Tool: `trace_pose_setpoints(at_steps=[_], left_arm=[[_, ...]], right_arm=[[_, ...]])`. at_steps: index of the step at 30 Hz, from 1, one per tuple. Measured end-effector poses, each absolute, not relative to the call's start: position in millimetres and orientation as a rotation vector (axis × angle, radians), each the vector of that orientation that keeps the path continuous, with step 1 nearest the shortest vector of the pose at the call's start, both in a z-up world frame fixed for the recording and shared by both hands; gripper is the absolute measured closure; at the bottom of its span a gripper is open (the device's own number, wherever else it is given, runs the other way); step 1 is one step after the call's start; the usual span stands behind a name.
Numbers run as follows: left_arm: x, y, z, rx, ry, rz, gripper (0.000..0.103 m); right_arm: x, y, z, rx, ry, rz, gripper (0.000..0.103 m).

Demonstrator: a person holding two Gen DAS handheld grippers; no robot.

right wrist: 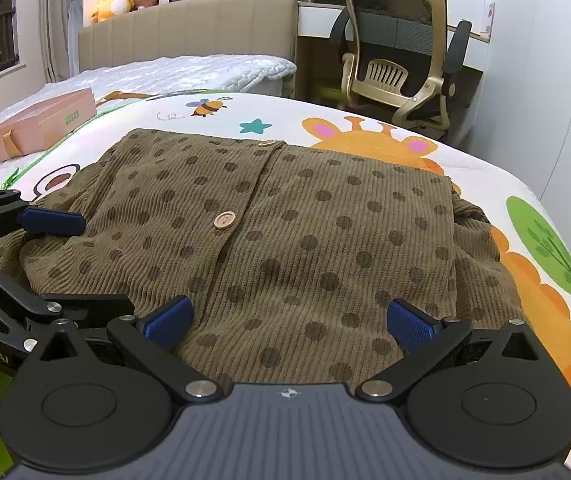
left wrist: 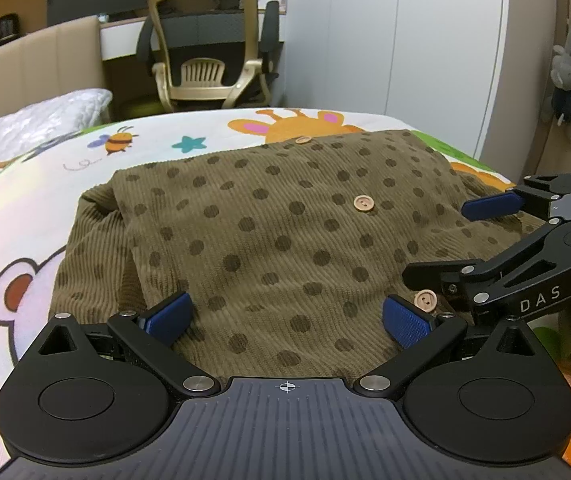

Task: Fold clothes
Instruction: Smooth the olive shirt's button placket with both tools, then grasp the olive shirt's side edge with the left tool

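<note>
A brown corduroy cardigan (left wrist: 277, 236) with dark dots and wooden buttons lies flat on the cartoon-print bed cover (left wrist: 45, 184), sleeves folded in. It also shows in the right wrist view (right wrist: 305, 240). My left gripper (left wrist: 287, 318) is open over the garment's near edge, its blue pads (left wrist: 169, 316) spread wide with nothing between them. My right gripper (right wrist: 289, 322) is open likewise over the near edge, to the right of the left one. The right gripper shows at the right of the left wrist view (left wrist: 525, 240); the left gripper shows at the left of the right wrist view (right wrist: 13, 248).
A pink box (right wrist: 41, 124) sits at the far left of the bed. A white quilt (right wrist: 189, 74) lies by the headboard. An office chair (right wrist: 401, 56) stands beyond the bed's far edge. White wardrobe doors (left wrist: 405, 32) stand at the right.
</note>
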State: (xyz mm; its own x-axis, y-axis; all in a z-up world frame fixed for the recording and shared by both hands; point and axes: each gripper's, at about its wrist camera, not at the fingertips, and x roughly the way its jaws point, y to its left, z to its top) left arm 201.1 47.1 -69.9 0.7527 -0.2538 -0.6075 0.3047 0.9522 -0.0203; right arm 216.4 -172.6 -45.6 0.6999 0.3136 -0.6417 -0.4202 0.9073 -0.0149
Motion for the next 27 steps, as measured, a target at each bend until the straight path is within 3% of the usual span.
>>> trace_pose_setpoints(at_steps=[9,13,27], left_arm=[[200,47,-70,0.080,0.651,-0.307,0.000],[200,48,-70,0.076,0.651,-0.309,0.000],[200,49,-70,0.076,0.652,-0.311,0.000]], right_arm=[[217,-202,-19,-0.061,0.573,0.329,0.000],[237,-202,-43,-0.209,0.685,0.178,0.000],[243,-205,-49,-0.162,0.677,0.198,0.000]])
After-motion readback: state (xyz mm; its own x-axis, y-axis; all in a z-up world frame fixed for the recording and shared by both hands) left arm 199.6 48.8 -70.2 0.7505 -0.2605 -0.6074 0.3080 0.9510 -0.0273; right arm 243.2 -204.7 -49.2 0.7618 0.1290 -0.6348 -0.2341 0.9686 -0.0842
